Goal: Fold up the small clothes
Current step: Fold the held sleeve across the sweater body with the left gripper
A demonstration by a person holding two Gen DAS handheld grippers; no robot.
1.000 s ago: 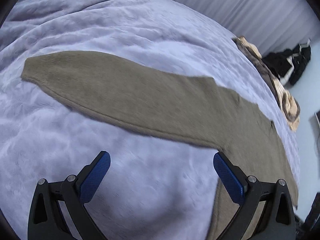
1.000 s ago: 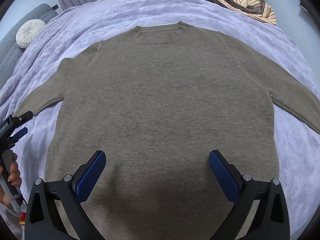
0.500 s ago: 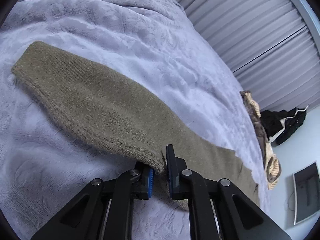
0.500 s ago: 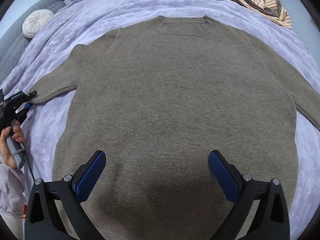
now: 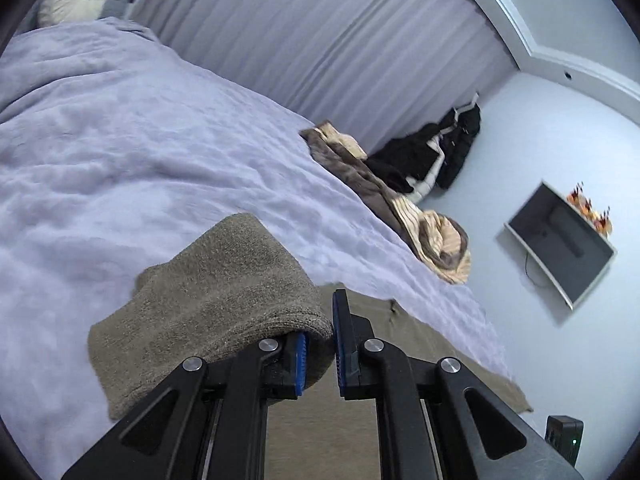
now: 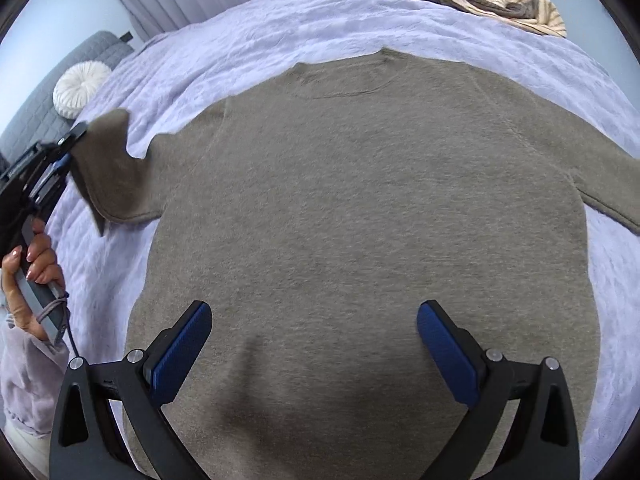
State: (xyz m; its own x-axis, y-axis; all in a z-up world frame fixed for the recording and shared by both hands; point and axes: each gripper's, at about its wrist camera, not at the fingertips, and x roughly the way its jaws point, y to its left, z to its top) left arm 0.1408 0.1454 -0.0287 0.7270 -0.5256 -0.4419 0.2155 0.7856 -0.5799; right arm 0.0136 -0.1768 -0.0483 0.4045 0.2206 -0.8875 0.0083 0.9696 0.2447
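Lavender bedspread (image 6: 280,28) under everything. Nearest, right gripper (image 6: 314,344) spread wide, empty, above the hem of the sweater (image 6: 360,200), which lies flat, collar far. Farther left, left gripper (image 5: 320,350) pinching the sleeve (image 6: 112,176), lifted, trunk to its right.

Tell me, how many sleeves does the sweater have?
2. One sleeve is lifted at the left edge of the bed, pinched in the left claw. The other sleeve lies flat on the right, its end cut off from view.
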